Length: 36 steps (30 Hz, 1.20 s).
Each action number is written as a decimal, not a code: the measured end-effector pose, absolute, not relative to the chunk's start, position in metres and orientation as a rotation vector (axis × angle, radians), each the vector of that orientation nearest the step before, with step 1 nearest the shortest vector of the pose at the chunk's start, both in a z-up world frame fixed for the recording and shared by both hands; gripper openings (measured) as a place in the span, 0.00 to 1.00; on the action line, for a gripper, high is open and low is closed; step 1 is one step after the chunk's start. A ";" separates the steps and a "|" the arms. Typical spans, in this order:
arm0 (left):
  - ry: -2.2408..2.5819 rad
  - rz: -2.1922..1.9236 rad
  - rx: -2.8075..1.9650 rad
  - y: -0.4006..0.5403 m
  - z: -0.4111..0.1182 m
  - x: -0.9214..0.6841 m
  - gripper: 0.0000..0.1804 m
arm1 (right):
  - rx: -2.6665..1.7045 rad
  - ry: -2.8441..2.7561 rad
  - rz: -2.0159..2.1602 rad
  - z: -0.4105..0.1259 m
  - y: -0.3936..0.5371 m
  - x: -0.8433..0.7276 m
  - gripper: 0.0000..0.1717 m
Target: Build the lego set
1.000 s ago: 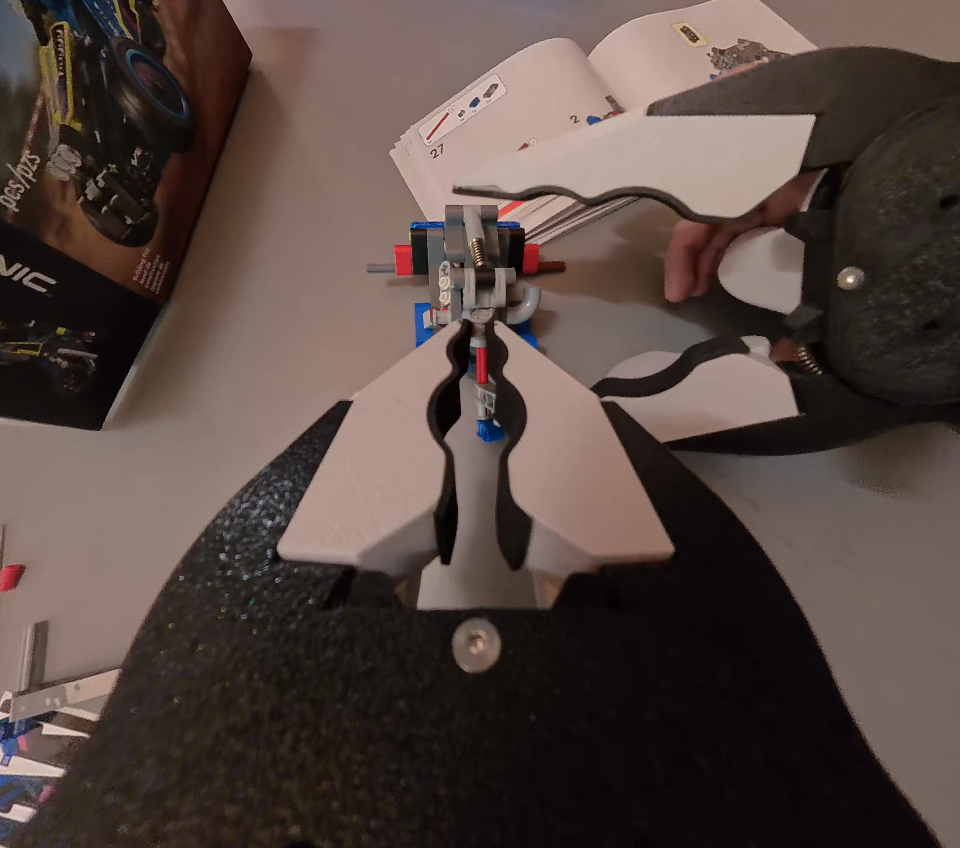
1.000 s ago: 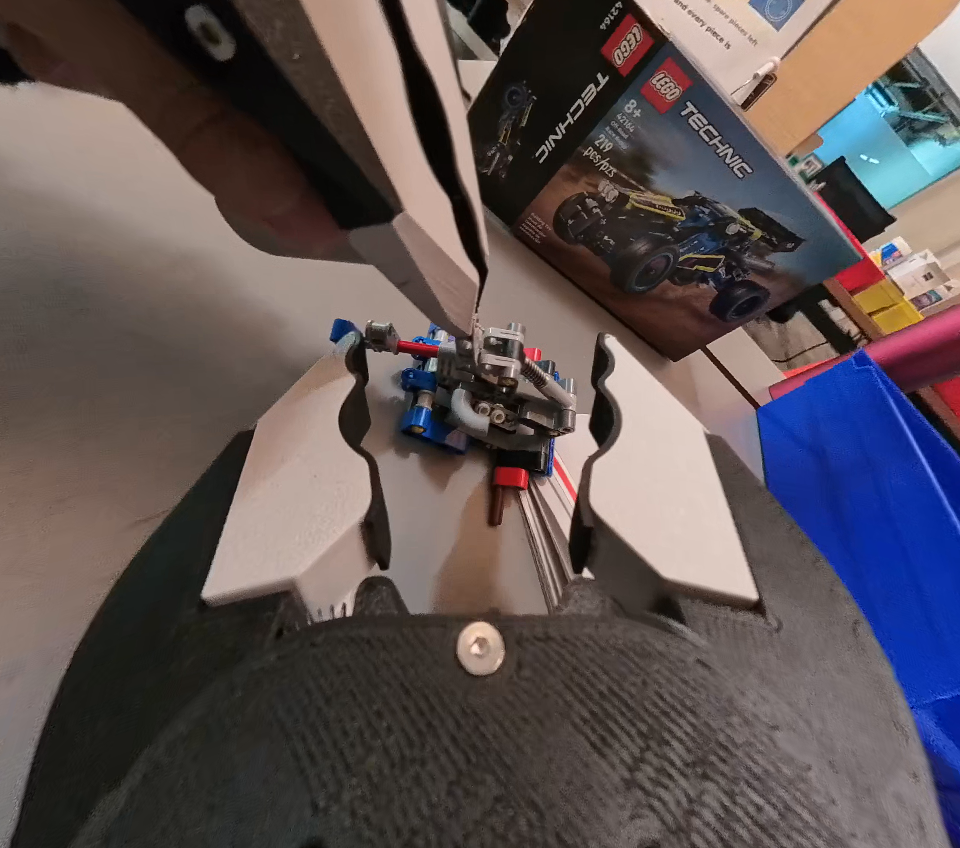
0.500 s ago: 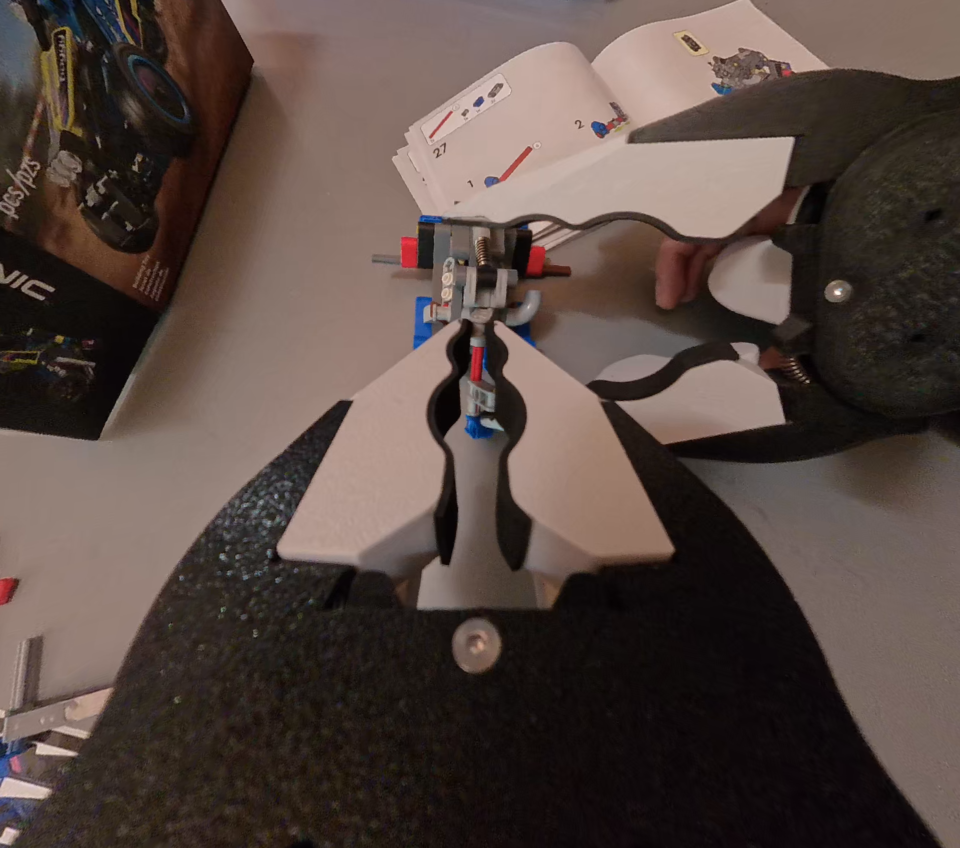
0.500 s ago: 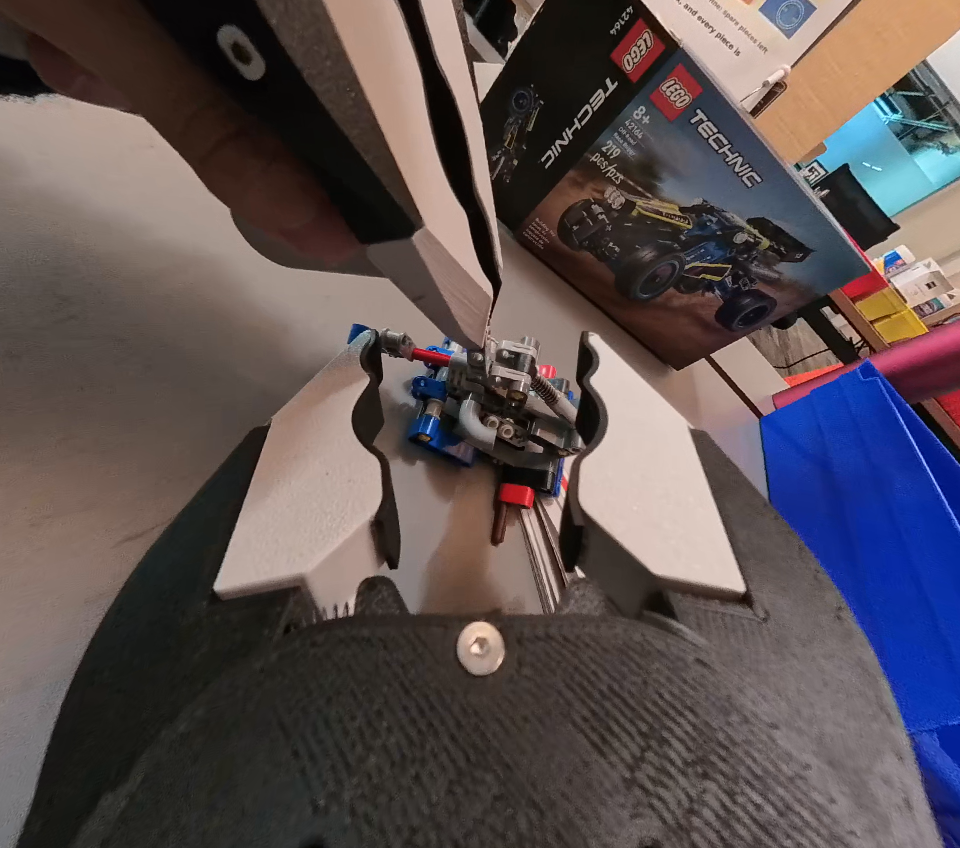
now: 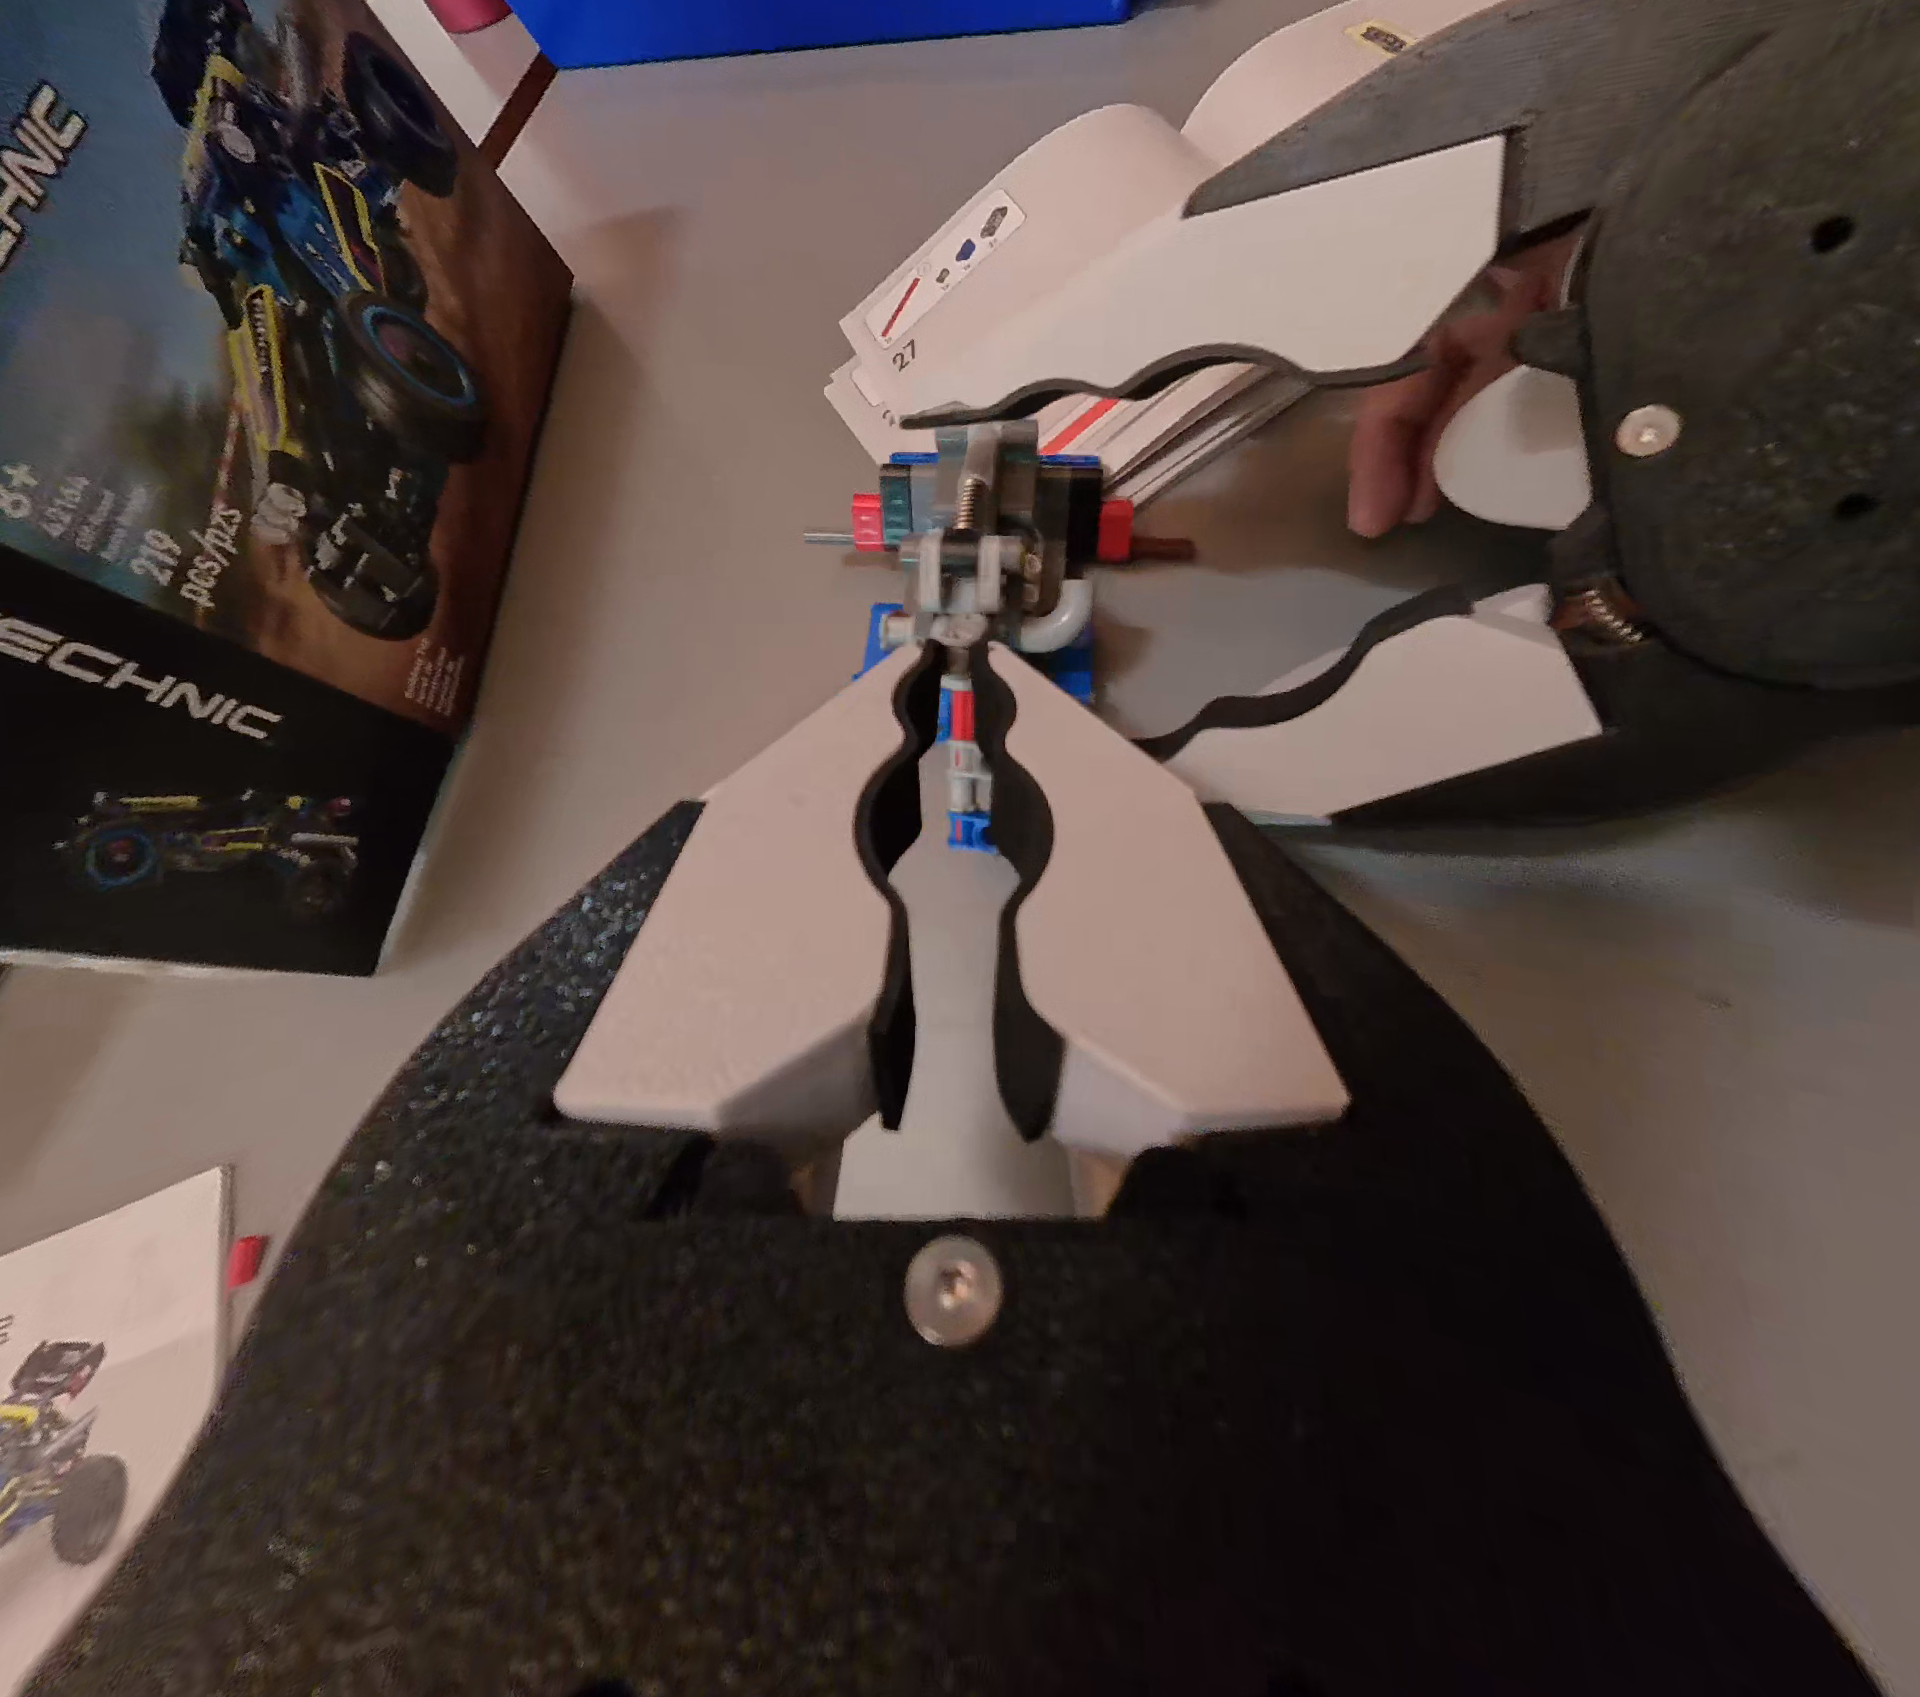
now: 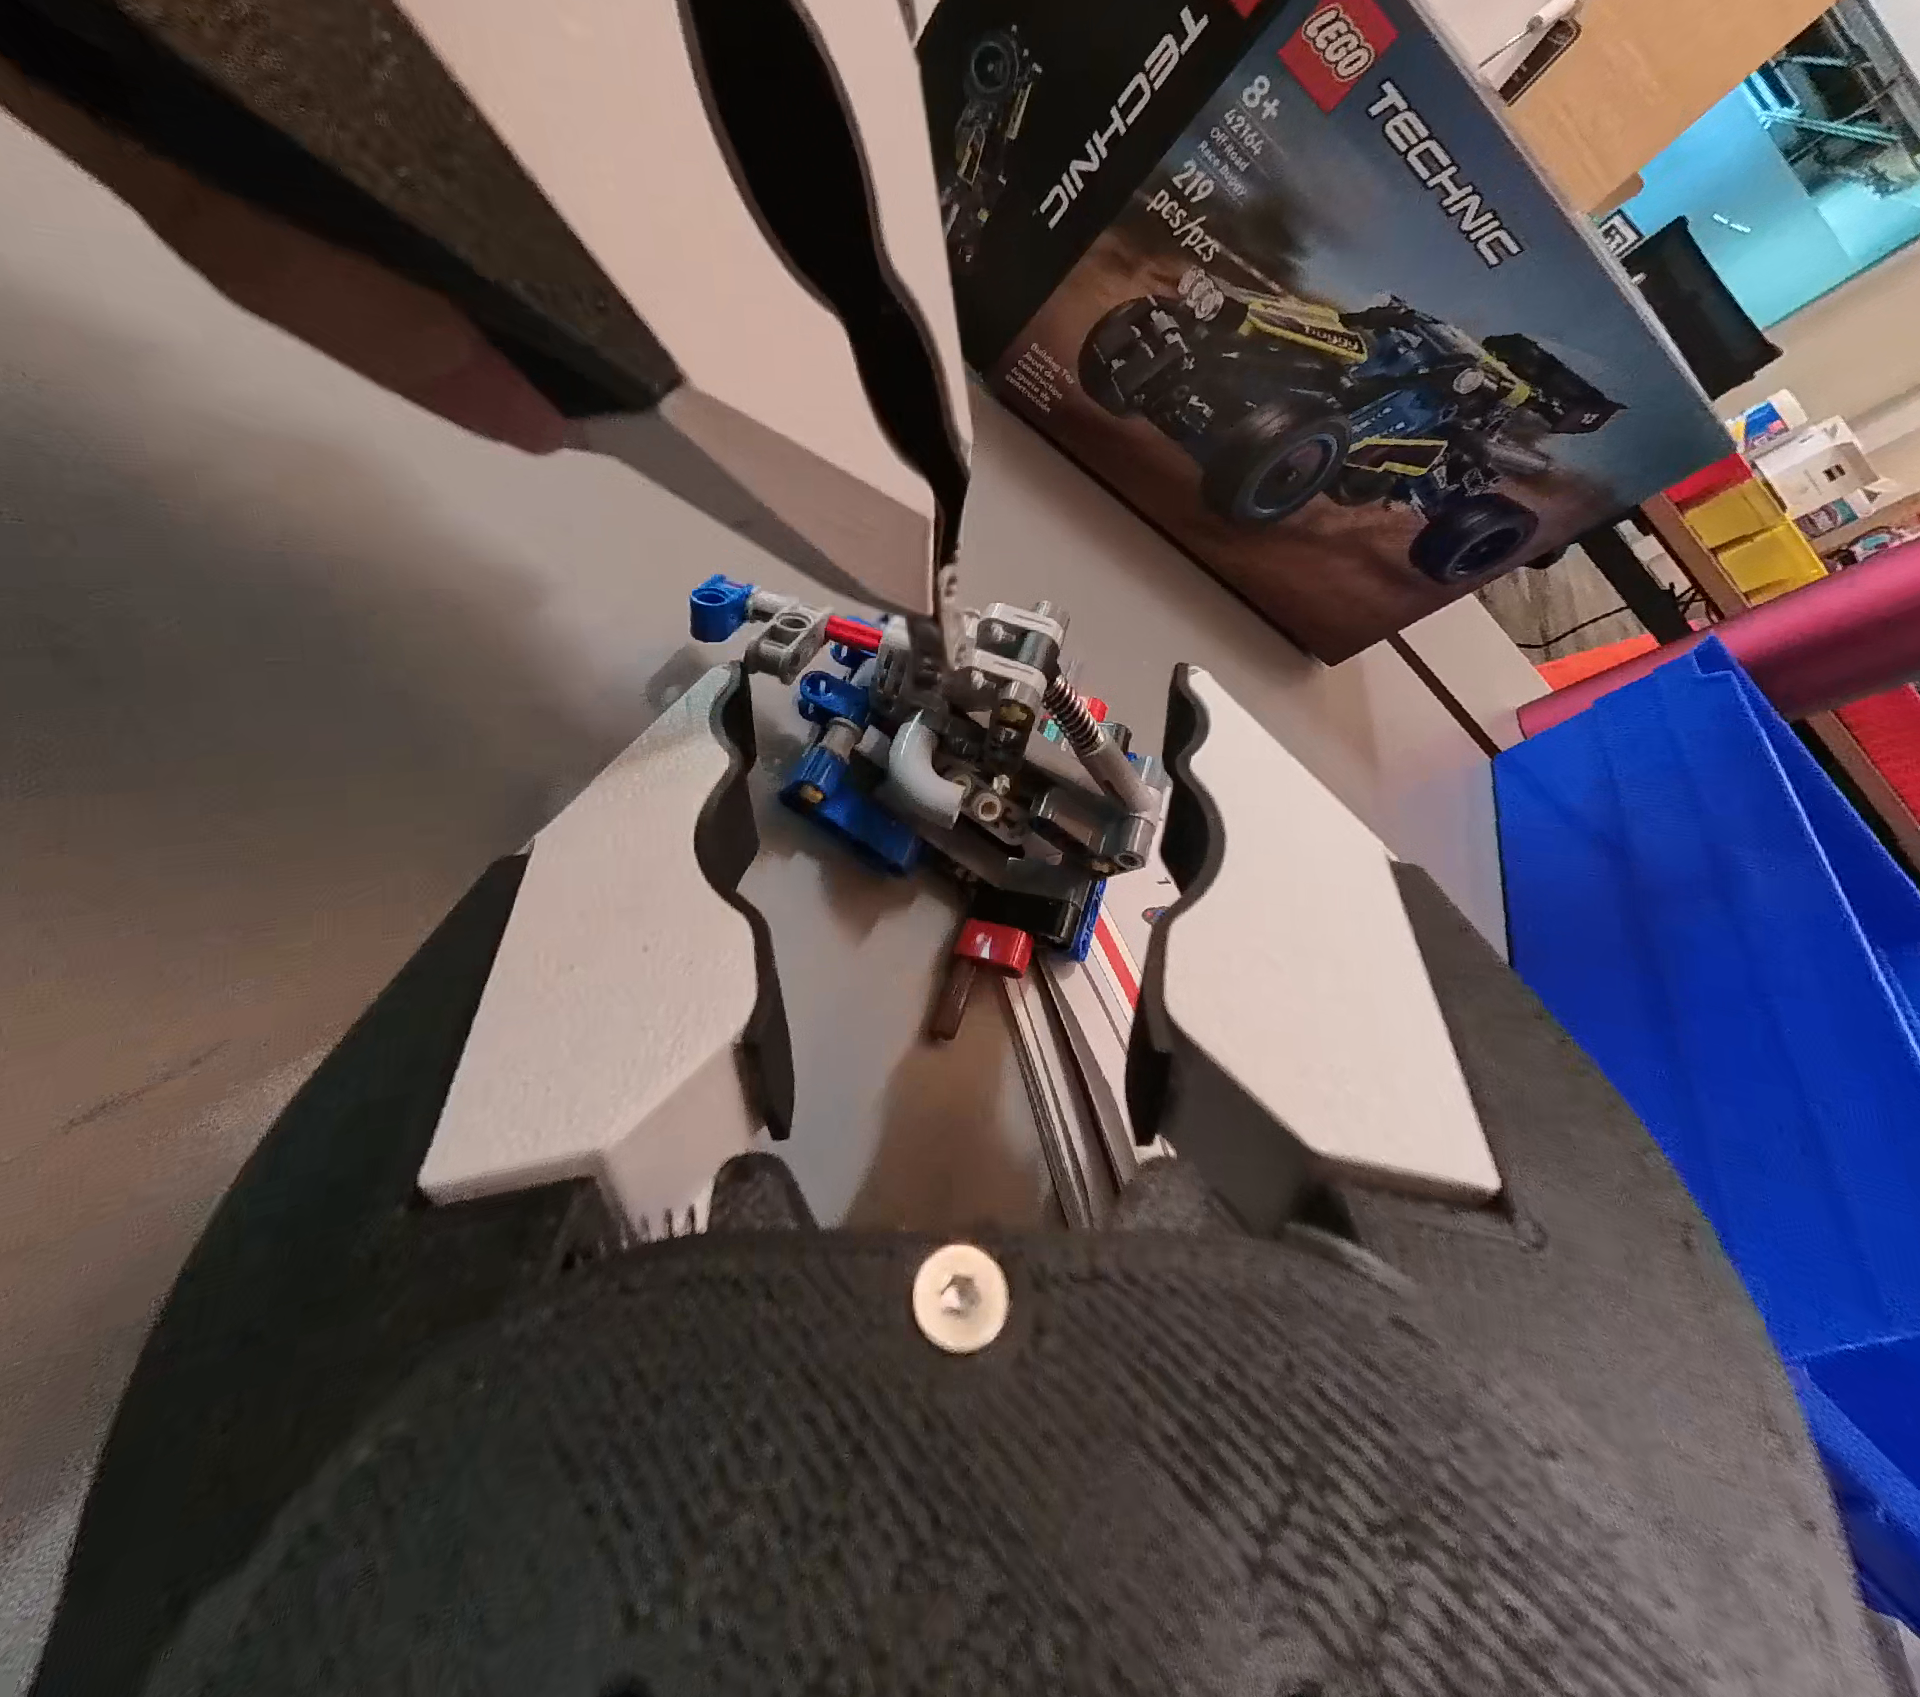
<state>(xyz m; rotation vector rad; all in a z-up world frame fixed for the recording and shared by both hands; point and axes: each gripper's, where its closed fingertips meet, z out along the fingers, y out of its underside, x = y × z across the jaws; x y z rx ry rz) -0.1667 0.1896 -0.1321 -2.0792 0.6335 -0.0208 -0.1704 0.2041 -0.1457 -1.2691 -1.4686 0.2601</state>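
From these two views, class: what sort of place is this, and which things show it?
Probably a hobby or lab workbench for toy building: a half-built brick model on the grey table, an open instruction booklet, the set's box, and blue storage bins.

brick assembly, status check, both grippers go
Left gripper shut on grey piece atop brick assembly. Right gripper open, straddling it. Booklet directly behind.

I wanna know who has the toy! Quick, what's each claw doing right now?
Left gripper: closed, pinching a thin grey piece on top of the brick model.
Right gripper: open, fingers on either side of the model.
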 end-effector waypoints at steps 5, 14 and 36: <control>0.668 -0.065 -2.085 0.192 -0.129 -0.173 0.02 | -1.277 -1.432 0.282 -0.140 0.203 -0.172 0.45; 0.733 -0.133 -2.096 0.197 -0.131 -0.170 0.02 | -1.281 -1.405 0.292 -0.137 0.204 -0.173 0.43; 0.653 -0.353 -2.110 0.193 -0.138 -0.162 0.01 | -1.279 -1.504 -0.003 -0.161 0.175 -0.160 0.12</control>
